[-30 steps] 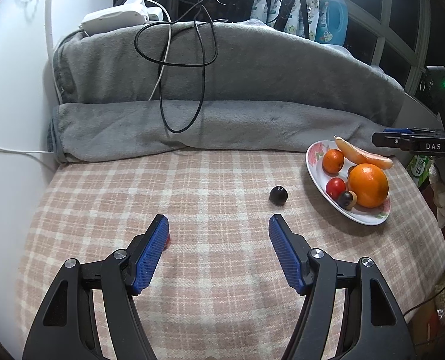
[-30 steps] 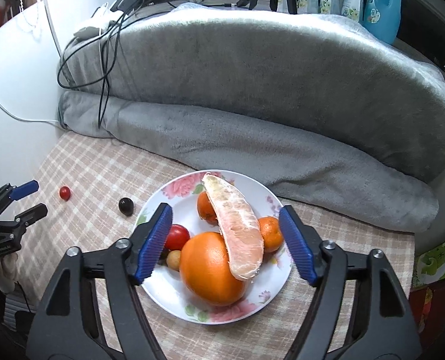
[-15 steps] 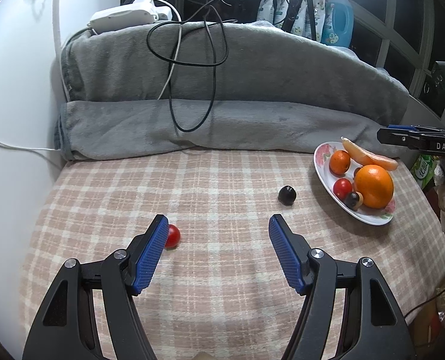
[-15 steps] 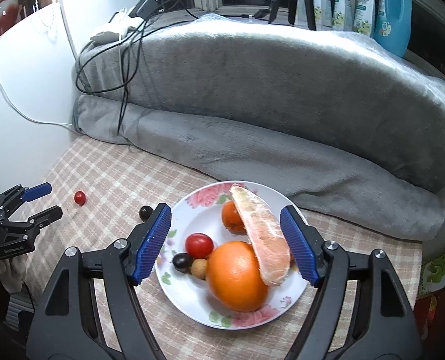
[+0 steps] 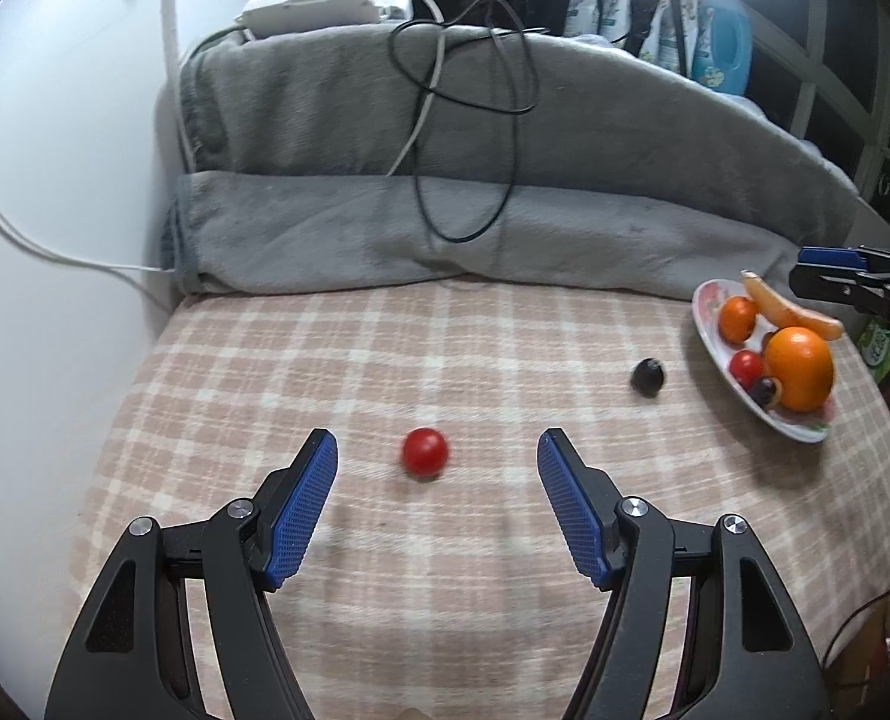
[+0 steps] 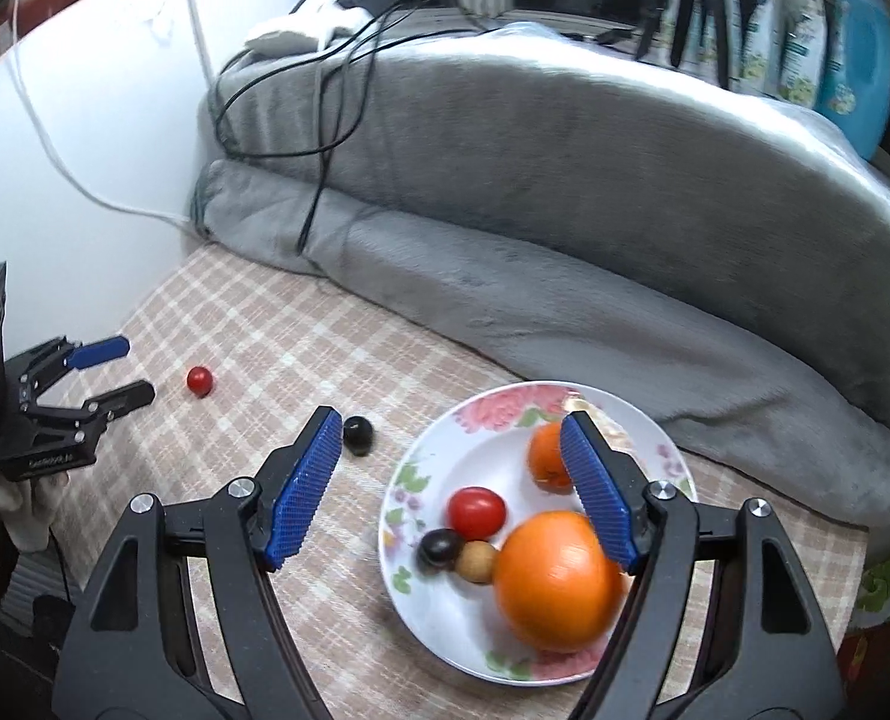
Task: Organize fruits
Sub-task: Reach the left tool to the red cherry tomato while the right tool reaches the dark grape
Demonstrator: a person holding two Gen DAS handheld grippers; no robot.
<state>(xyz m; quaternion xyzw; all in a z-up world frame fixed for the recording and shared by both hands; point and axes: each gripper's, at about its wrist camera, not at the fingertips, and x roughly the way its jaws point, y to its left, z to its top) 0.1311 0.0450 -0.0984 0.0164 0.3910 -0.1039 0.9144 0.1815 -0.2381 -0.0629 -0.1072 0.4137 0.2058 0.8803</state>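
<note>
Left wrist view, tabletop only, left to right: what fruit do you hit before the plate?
Red cherry tomato between the open left gripper fingers → dark plum → floral plate with the remaining fruit.

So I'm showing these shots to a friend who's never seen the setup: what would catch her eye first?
Probably the flowered plate at the right of the checked cloth, piled with a big orange, a small orange and a red tomato. Next, the lone red tomato on the cloth just ahead of the left tool, whose blue fingers stand open. A dark round fruit sits alone between that tomato and the plate.
</note>
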